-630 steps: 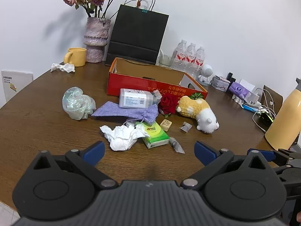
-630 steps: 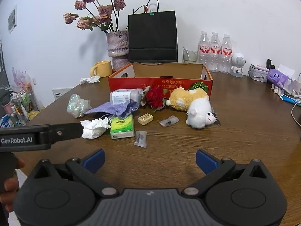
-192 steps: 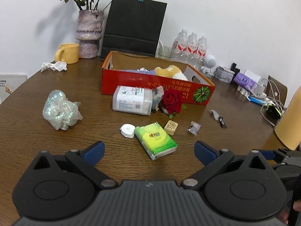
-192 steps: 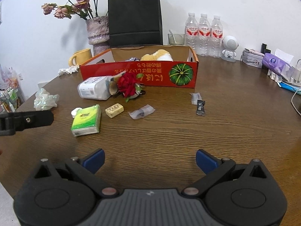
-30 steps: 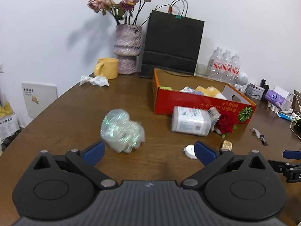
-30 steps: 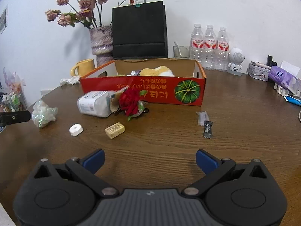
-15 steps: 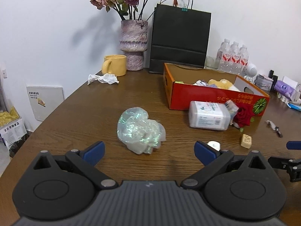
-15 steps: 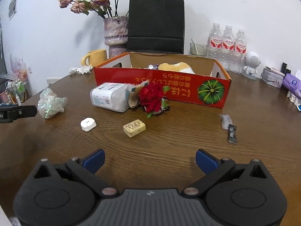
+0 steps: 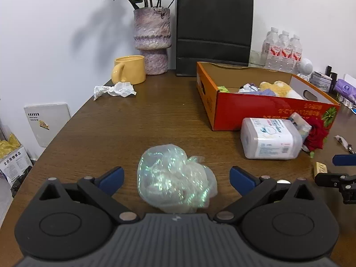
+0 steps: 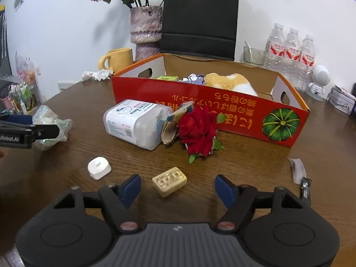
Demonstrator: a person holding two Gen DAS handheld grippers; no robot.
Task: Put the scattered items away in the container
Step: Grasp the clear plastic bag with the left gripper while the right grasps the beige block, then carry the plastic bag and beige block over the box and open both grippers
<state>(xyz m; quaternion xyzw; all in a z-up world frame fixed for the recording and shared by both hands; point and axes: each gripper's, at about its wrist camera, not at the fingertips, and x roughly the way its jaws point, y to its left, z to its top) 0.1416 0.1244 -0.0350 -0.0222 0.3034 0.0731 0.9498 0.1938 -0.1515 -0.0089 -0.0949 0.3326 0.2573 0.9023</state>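
Note:
The red cardboard box (image 9: 262, 109) (image 10: 233, 113) holds a plush toy, a purple pouch and tissues. My left gripper (image 9: 175, 176) is open, its blue fingers either side of a crumpled iridescent plastic bag (image 9: 175, 181) (image 10: 50, 123) on the table. My right gripper (image 10: 178, 188) is open, with a small beige block (image 10: 169, 181) between its fingertips. A white wipes tub (image 10: 135, 123) (image 9: 270, 141), a red rose (image 10: 198, 129) (image 9: 316, 133) and a white round cap (image 10: 99, 168) lie in front of the box. Small wrappers (image 10: 299, 173) lie at the right.
A yellow mug (image 9: 129, 70), a vase of dried flowers (image 9: 152, 42), a black paper bag (image 9: 213, 31), crumpled paper (image 9: 115, 89) and water bottles (image 10: 291, 51) stand at the back. The table edge runs along the left (image 9: 55, 138).
My left gripper has moved forward until the iridescent bag sits between its open fingers. My right gripper has moved in on the beige block and its fingers have narrowed.

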